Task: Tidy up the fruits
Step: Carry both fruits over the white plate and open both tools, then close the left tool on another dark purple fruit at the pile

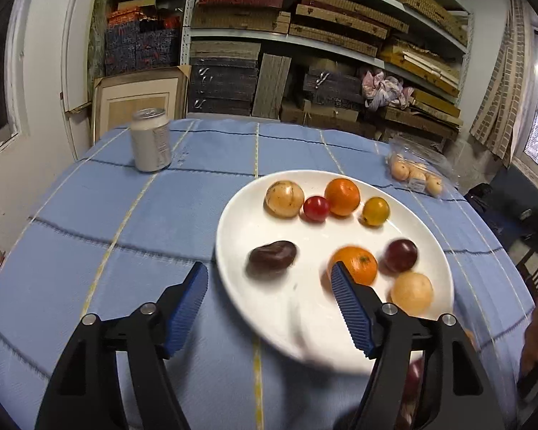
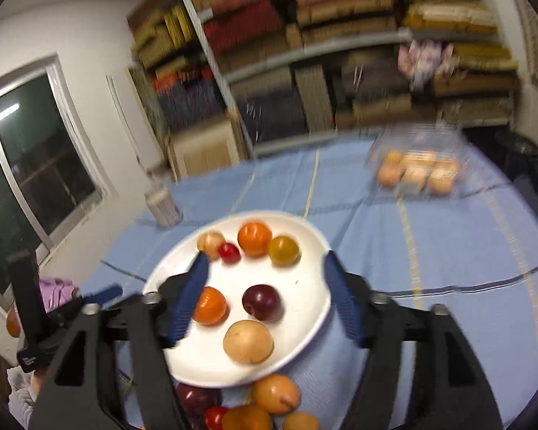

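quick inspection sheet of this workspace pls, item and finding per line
surface: table with blue checked cloth
job's things: white plate holds eight fruits in the left view, among them two oranges, a red tomato and a dark plum; loose fruit lies off the plate's near edge
clutter: drink can; clear fruit box
grippers: left gripper open, empty; right gripper open, empty, above plate
cables: nothing seen
surroundings: shelves of boxes, windows
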Motion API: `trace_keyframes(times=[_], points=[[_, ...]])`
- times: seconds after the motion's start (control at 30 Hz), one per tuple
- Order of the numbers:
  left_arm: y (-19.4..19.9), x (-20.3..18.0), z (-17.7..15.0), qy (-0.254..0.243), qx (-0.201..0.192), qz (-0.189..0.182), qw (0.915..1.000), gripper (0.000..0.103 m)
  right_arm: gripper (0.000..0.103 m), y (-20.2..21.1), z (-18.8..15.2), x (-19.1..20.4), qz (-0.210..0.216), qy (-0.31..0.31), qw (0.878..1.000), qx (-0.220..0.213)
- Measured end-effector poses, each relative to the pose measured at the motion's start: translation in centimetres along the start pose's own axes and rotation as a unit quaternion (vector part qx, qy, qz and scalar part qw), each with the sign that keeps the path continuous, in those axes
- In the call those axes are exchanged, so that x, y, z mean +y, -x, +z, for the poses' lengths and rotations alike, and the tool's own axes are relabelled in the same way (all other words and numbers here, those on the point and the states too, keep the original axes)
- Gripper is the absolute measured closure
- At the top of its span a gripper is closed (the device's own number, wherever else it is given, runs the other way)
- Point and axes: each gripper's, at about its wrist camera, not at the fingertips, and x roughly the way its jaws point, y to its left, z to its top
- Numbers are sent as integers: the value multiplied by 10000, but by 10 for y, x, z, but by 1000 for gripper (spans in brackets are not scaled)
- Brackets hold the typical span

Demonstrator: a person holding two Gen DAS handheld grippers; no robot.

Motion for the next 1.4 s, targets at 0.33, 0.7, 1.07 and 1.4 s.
trace_keyframes(times=[0.33, 0.7, 1.07, 1.4], points=[[40, -28, -62, -580, 153, -152, 9981, 16, 9, 48, -58, -7, -760, 248, 9967, -119], [15, -56, -74, -1227, 637, -241, 9901, 15, 8, 48, -58, -41, -656, -653, 9957, 51], [14, -26, -75, -1212, 700, 635, 9881, 4, 8, 49, -58, -44, -549, -820, 9951, 104], [18, -26, -77, -1216, 704, 222, 9898, 35, 8, 49, -59, -31, -465, -585, 9971, 162]])
